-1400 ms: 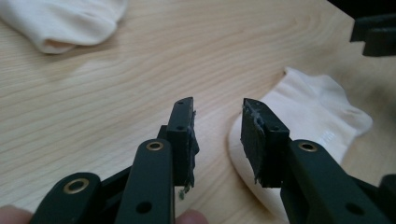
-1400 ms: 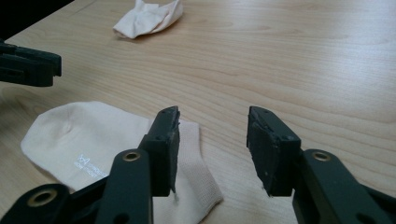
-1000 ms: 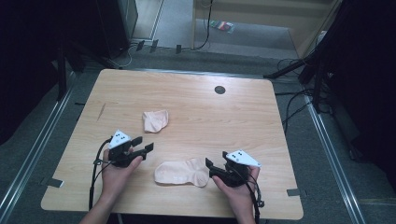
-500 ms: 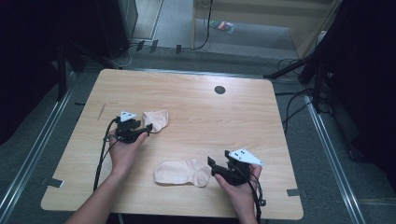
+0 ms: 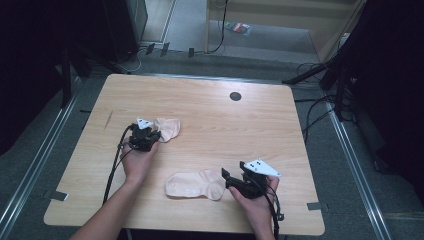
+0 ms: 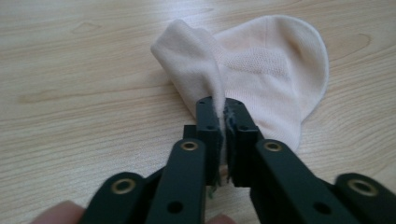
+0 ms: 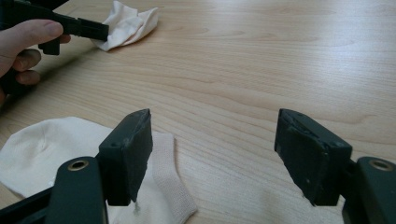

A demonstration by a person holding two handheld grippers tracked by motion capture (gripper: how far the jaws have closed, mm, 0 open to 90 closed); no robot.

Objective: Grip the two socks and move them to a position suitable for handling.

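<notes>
left claw [image 6: 223,122] just closed, pinching folded sock [image 6: 261,70] edge; right claw [image 7: 212,154] gapes beside flat sock [image 7: 46,144].

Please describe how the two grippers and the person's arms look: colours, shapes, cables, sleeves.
The left gripper and the right gripper are black, each with two flat arms, brass-coloured rivets and blocky pads. A pale three-cornered plate sits on each. A black cable trails from each gripper. The forearms are bare, no sleeves in sight.

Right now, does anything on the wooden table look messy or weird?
Yes. The small pale pink sock farther back is crumpled, one edge pinched up by the shut left gripper. The other pale pink sock lies flat by the open right gripper.
</notes>
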